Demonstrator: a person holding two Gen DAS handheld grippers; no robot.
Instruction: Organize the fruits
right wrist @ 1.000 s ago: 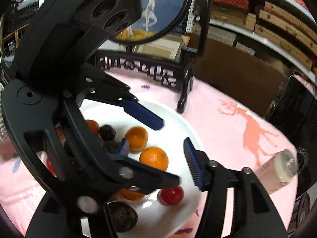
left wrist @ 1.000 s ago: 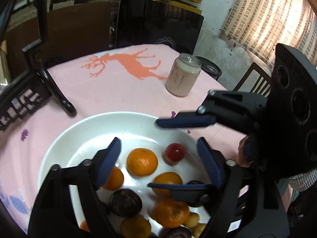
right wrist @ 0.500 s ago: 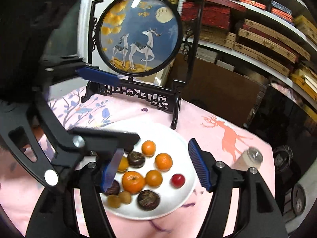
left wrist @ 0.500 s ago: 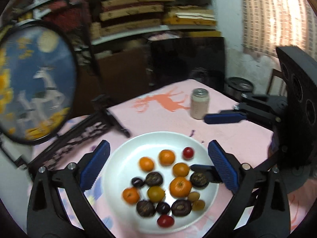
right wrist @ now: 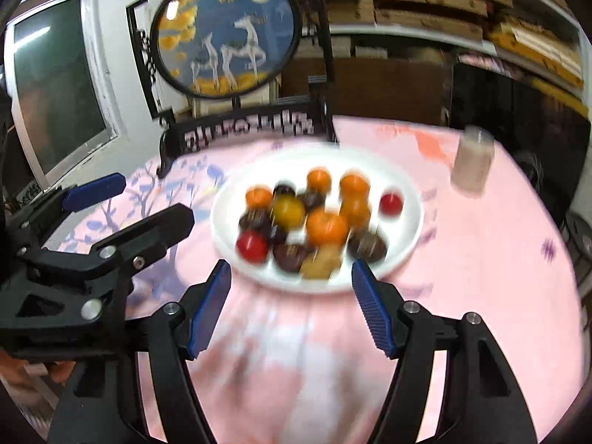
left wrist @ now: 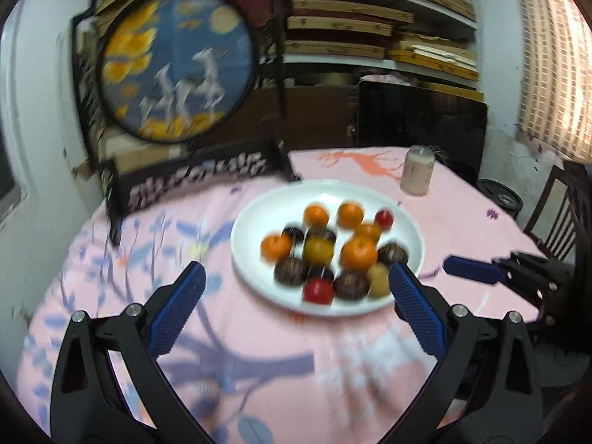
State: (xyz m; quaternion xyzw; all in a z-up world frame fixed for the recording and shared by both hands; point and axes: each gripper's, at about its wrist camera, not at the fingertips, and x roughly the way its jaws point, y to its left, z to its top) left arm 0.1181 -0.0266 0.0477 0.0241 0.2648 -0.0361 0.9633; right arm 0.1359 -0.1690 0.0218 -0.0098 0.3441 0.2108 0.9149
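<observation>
I have pulled both hands back from the white plate (left wrist: pixel 407 218), which a moment ago filled my left view with the fruit right under my fingers; now it sits well ahead of both grippers on the pink desk (left wrist: pixel 259 351), and I can see the whole spread at once. The fingers of my left gripper (left wrist: pixel 296 305) stand wide apart with nothing between them, wider than they were a second ago. The fingers of my right gripper (right wrist: pixel 292 305) are also apart and empty, though set narrower. All the fruit is on the plate: oranges (left wrist: pixel 358 254), red fruits (left wrist: pixel 317 291), dark round fruits (left wrist: pixel 290 271) and a yellowish one (left wrist: pixel 317 248), packed close and partly touching, though motion blur keeps me from telling exactly how many there are or what kind the dark ones are. A pale jar (left wrist: pixel 417 171) stands beyond the plate to the right, and the framed deer panel (left wrist: pixel 177 70) on its black stand is behind it to the left. Nothing lies loose on the cloth that I can see. With both hands empty and withdrawn and every fruit gathered on the plate, I judge the organizing is at or very near its end, unless further sorting by kind is wanted.
</observation>
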